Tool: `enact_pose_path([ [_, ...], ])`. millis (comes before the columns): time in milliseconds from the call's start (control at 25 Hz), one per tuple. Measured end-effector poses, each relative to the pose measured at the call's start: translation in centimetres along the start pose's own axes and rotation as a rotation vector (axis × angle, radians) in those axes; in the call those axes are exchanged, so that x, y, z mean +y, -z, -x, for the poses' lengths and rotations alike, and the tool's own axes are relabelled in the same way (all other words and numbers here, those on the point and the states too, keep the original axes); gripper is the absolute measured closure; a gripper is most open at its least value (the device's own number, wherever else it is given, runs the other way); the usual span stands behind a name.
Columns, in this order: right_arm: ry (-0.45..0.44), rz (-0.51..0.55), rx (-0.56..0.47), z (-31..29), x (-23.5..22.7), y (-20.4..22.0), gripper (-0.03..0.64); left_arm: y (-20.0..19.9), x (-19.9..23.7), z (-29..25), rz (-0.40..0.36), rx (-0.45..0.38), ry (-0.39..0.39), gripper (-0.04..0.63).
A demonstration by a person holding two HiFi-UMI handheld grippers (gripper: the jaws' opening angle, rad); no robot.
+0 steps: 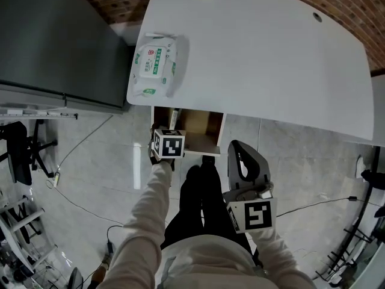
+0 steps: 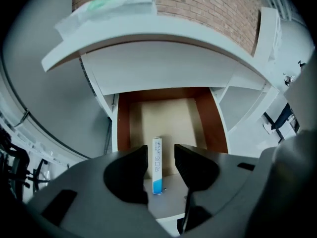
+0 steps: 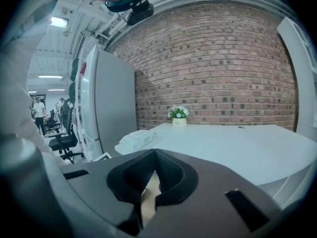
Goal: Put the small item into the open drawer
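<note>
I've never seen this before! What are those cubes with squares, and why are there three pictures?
A person holds a gripper, like big tongs, in each hand; the patterned cubes are part of them. One picture comes from a camera on the person's head, looking down. The other two come from cameras on the grippers. On the white table are a pack of wipes and a flower pot. The left gripper is open above the open drawer, where a small white-and-blue tube sits untouched. The right gripper is shut and empty.
</note>
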State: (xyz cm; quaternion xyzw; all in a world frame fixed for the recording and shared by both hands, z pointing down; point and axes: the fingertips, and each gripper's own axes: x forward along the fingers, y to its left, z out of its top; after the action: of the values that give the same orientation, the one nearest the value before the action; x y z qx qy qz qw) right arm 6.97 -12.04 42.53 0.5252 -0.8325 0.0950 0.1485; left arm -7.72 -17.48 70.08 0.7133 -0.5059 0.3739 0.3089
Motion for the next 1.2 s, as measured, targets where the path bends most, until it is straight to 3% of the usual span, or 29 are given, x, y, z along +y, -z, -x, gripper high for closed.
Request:
enact_pose_path([
  [240,0.014,-0.01,-0.018,0.7,0.1,-0.6,0.591,-1.1,-0.8,4.3,0.016,-0.097,0.023,0.437],
  [480,0.012,-0.006,-0.044,1.4,0.9,-1.6,0.591,-2.3,-0.3,8.4,-0.024,-0.173,-0.001,0.484],
  [880,0.042,0.005,-0.077,3.2,2.0,-2.8,0.591,-6.3,-0.3,15.1,-0.049,-0.32,0.022,0.506],
  [1200,0.067,0.035,-0.108,4.5,2.0,-4.0,0.591,-7.3,-0.5,19.6,-0.041,-0.421,0.03,0.526],
])
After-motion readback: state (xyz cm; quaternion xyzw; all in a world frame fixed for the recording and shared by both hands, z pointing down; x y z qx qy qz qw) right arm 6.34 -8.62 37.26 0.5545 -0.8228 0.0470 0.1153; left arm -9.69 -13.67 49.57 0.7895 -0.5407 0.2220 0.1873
